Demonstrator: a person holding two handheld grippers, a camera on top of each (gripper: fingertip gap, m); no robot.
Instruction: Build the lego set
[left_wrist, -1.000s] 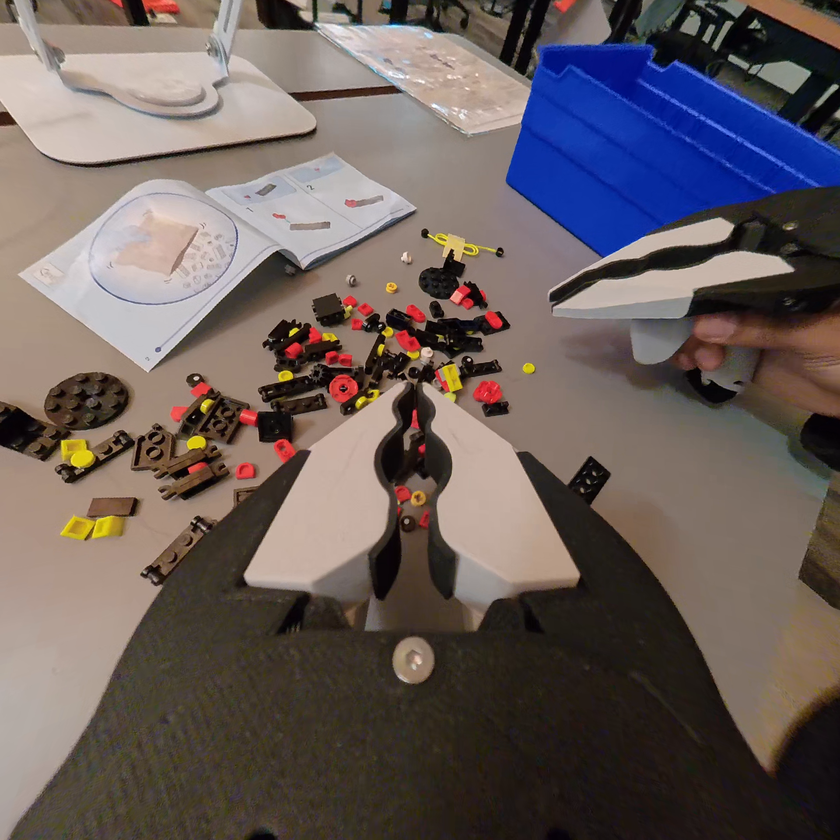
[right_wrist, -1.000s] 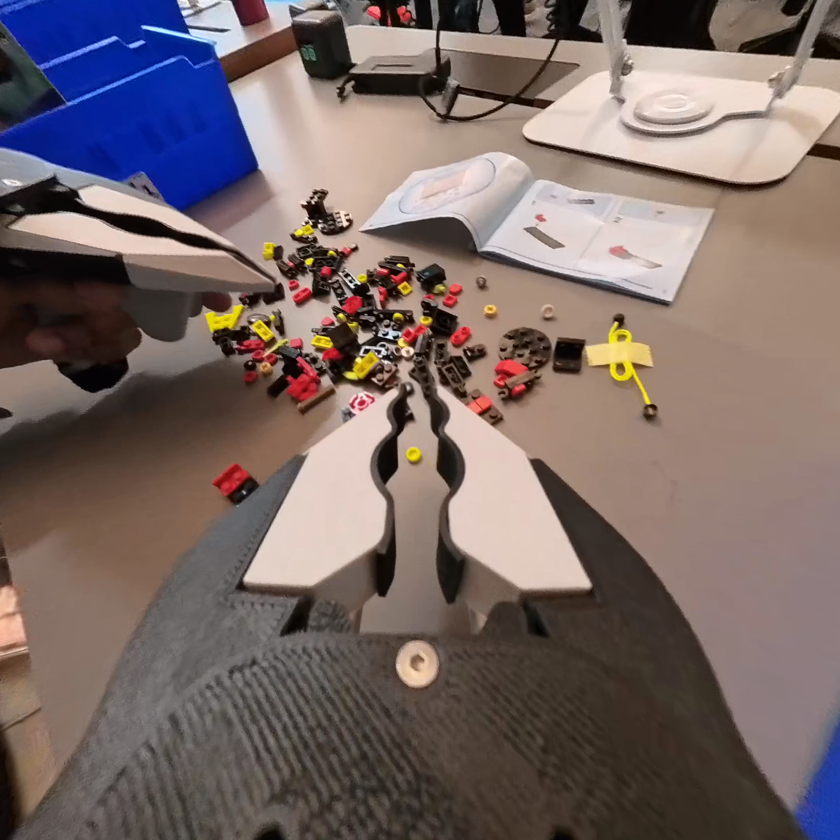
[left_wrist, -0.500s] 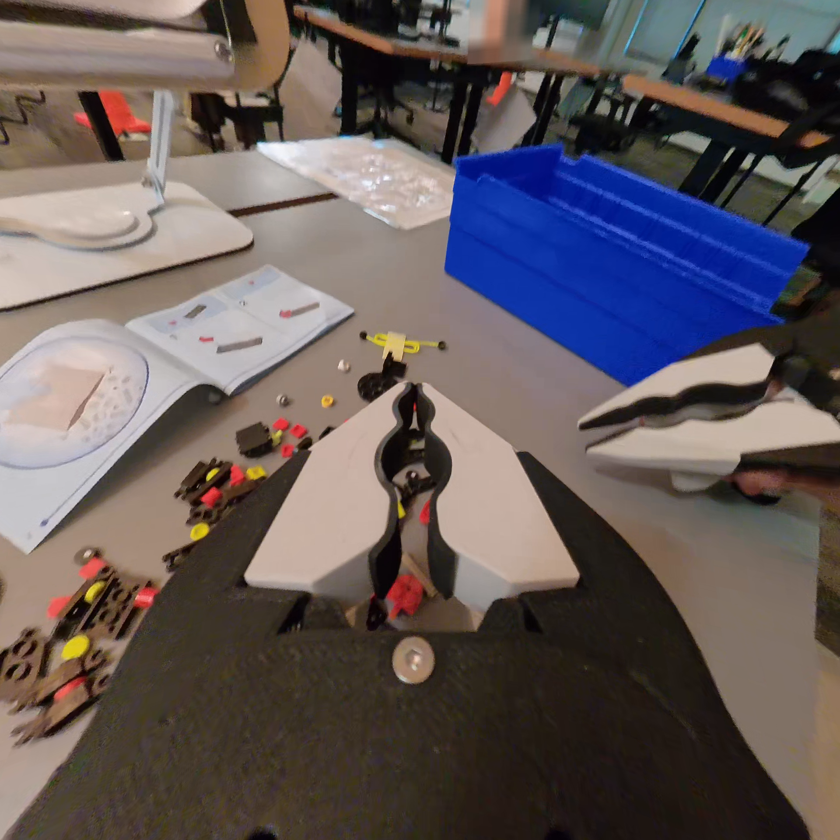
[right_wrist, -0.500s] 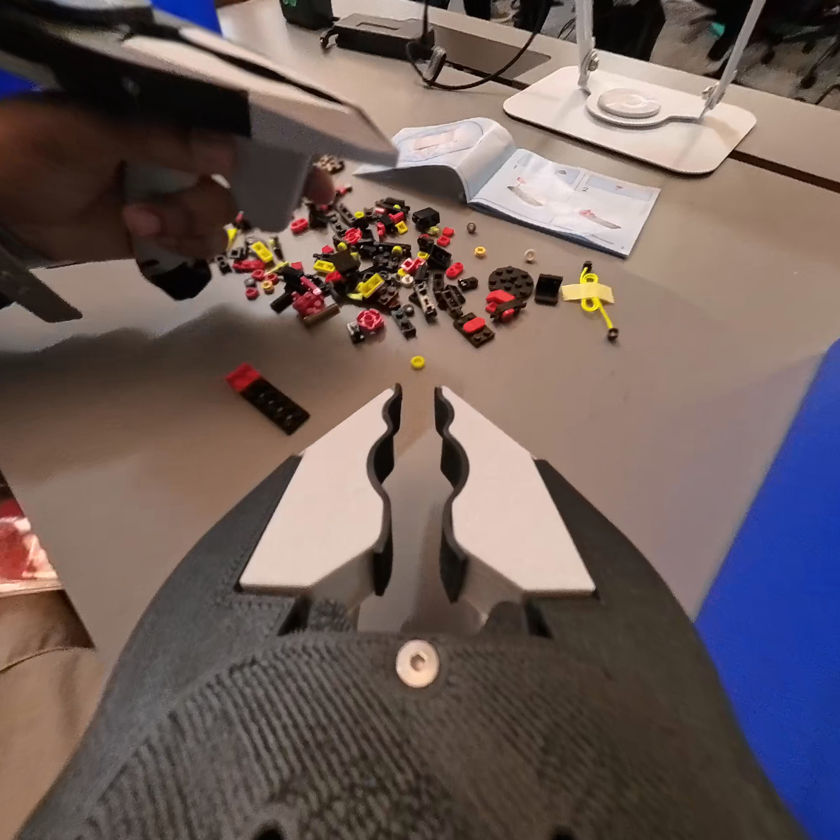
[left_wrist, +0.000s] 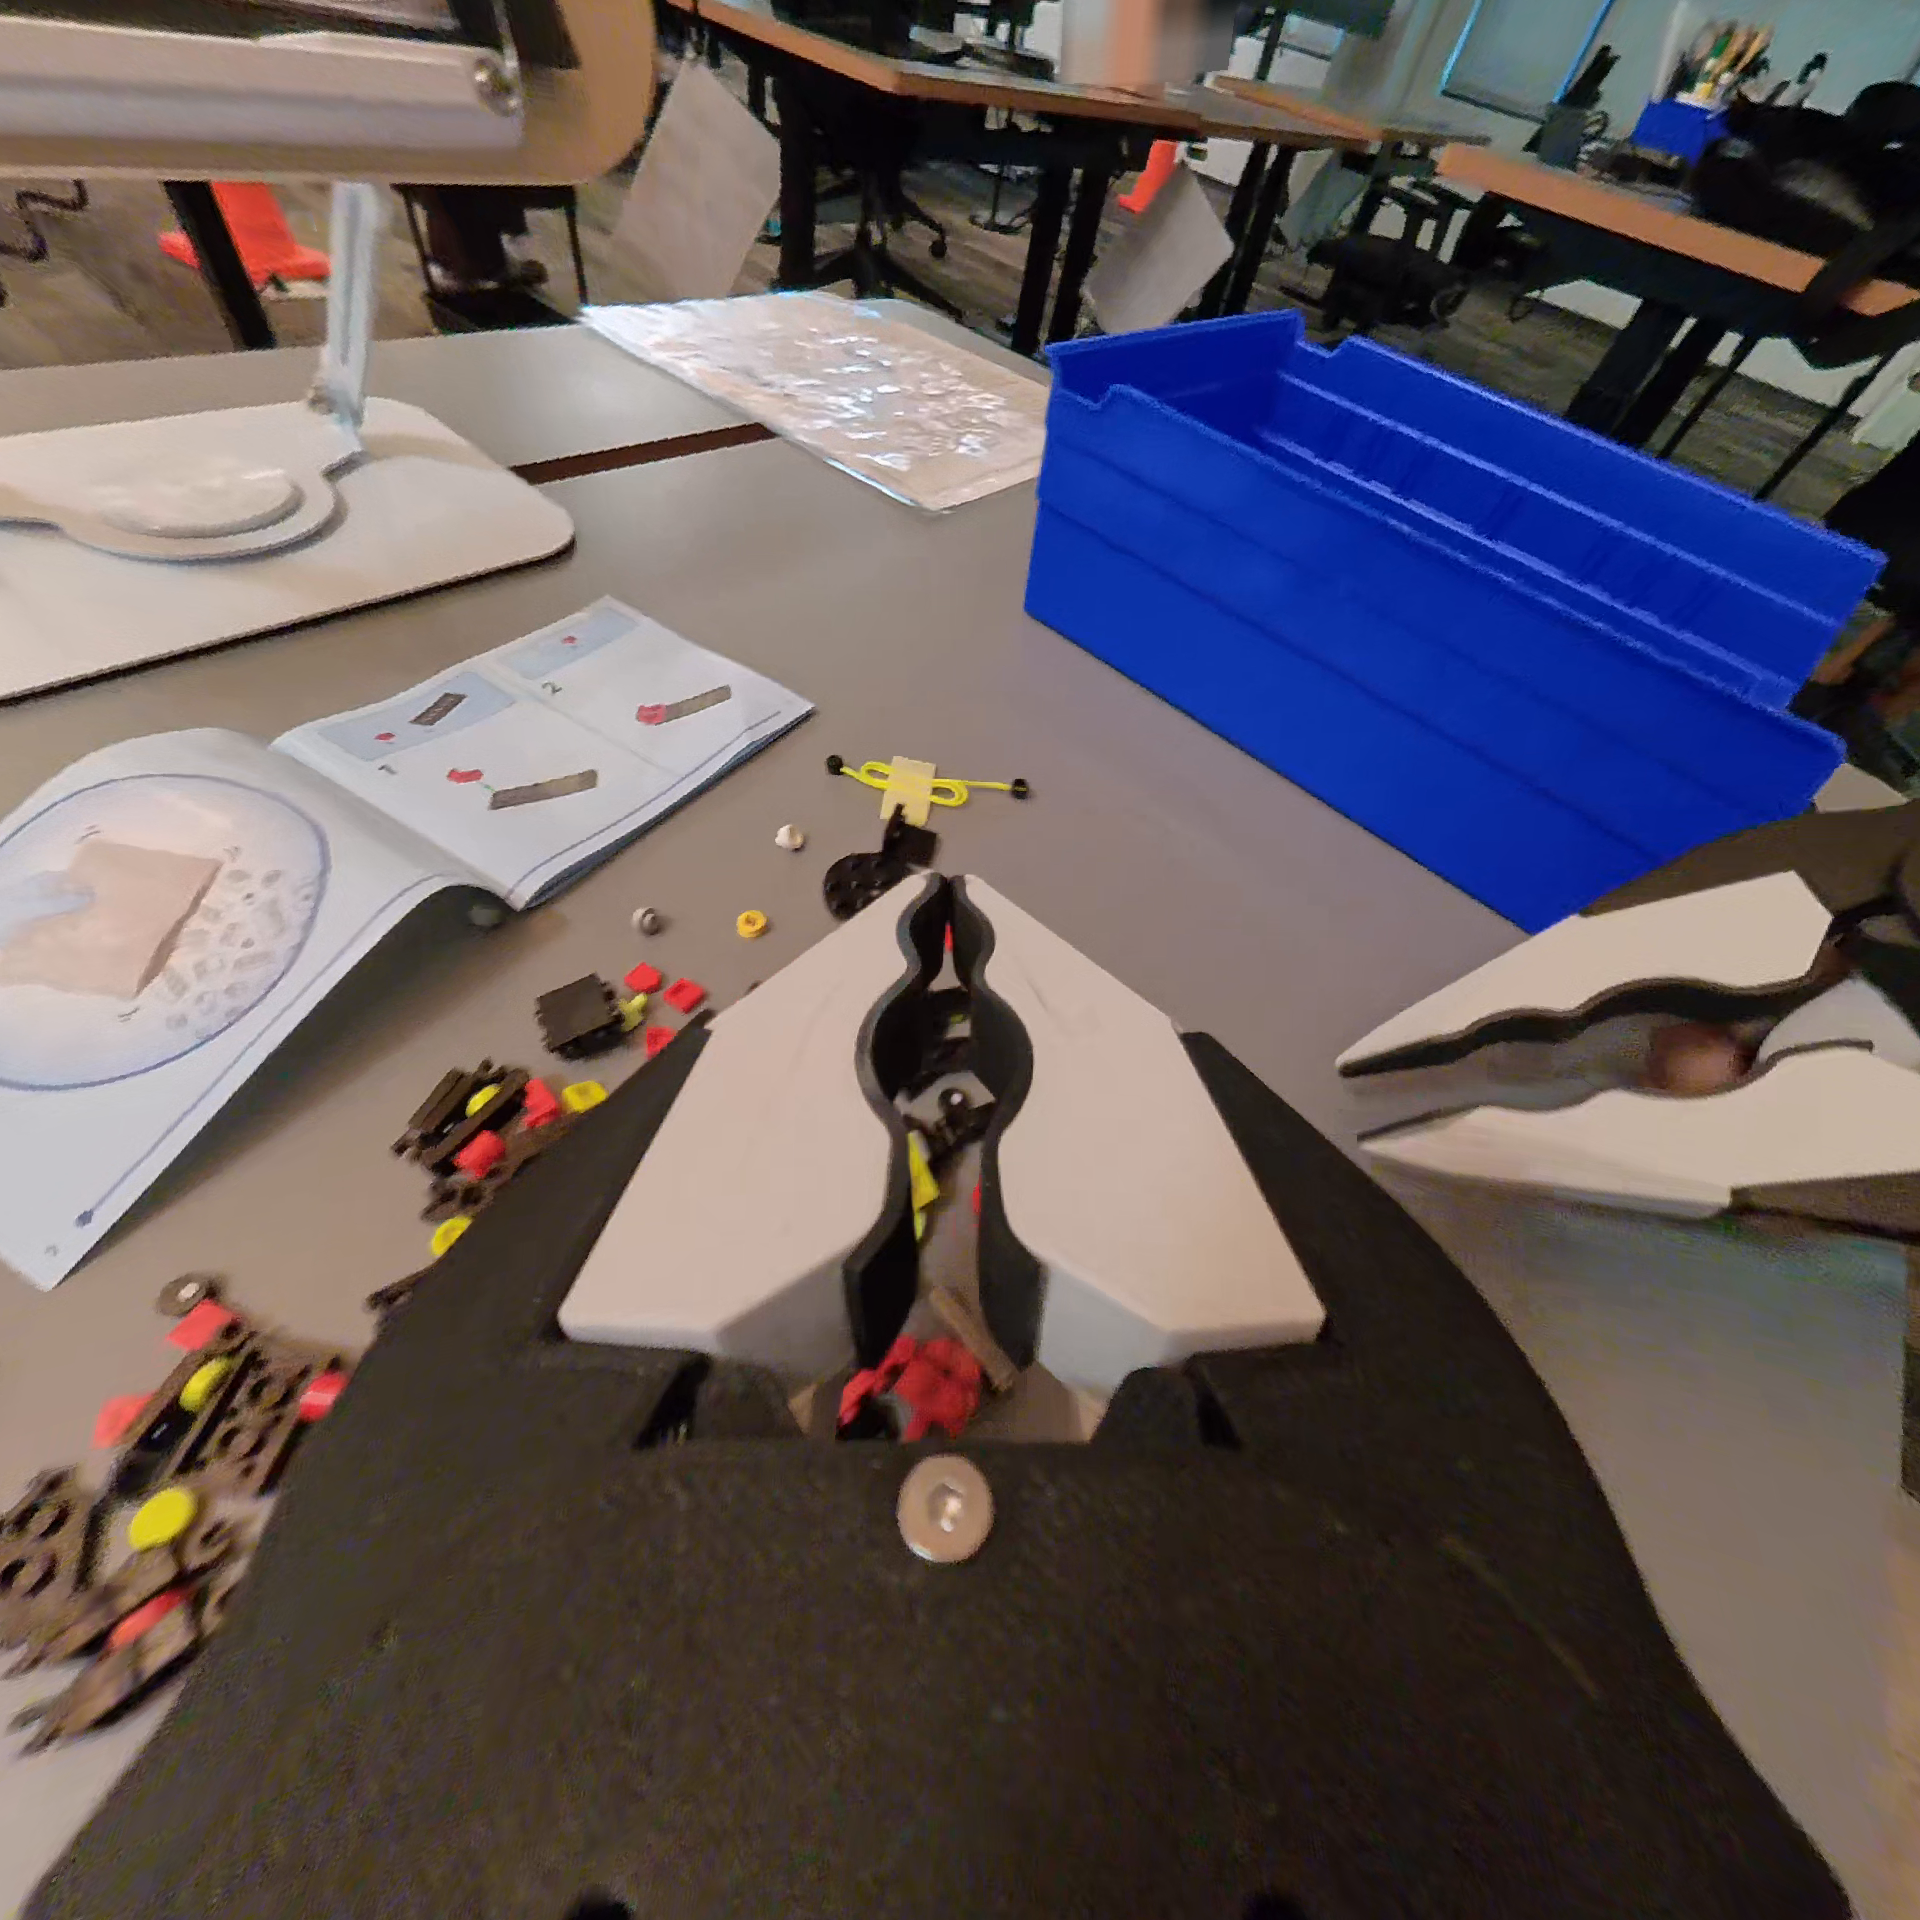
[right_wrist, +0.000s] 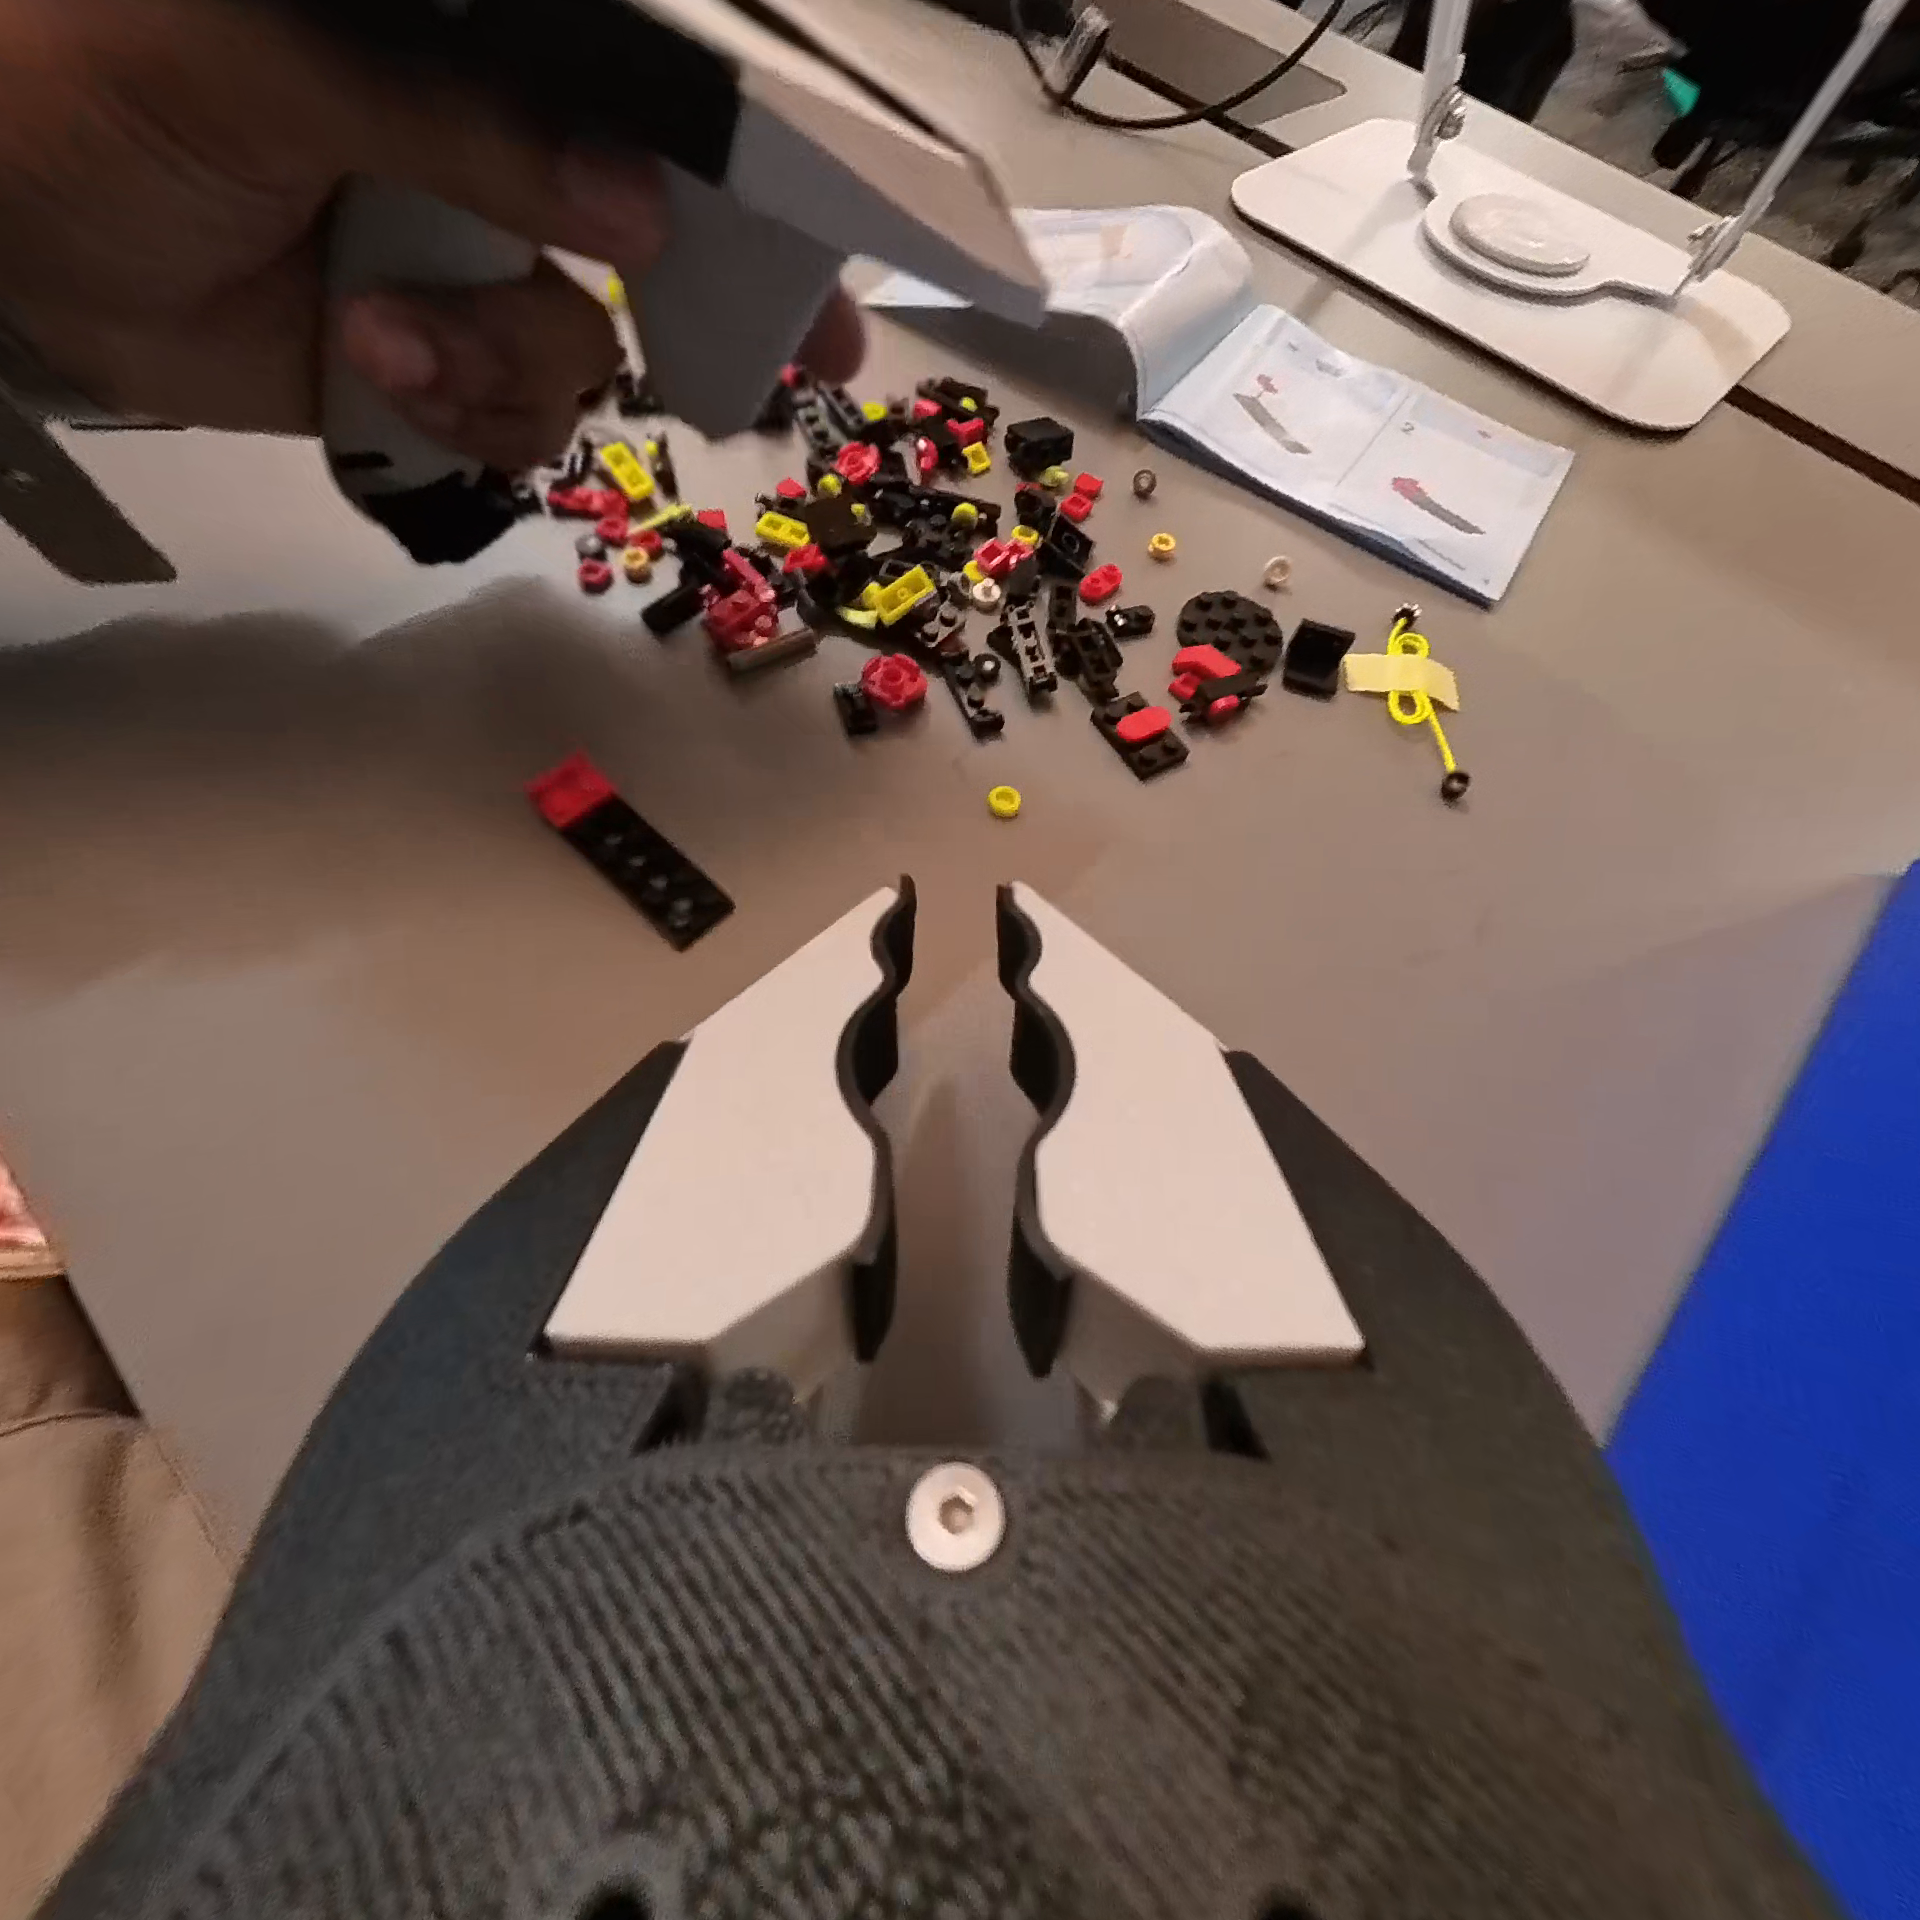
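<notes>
Nearest, the right tongs (right_wrist: 956, 914) hang slightly apart and empty over bare grey counter (right_wrist: 1351, 935). Just beyond lies a long black plate capped by a red brick (right_wrist: 623, 847), probably set aside as the build's start. The left tongs (left_wrist: 948, 896), tips together and empty, hover above the scattered black, red and yellow lego pieces (right_wrist: 935, 561); farther off, the open instruction booklet (left_wrist: 312, 831).

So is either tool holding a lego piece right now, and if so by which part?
Nothing is held. The right tool is open and empty above bare table. The left tool is shut with nothing between its tips, over the loose pieces.
</notes>
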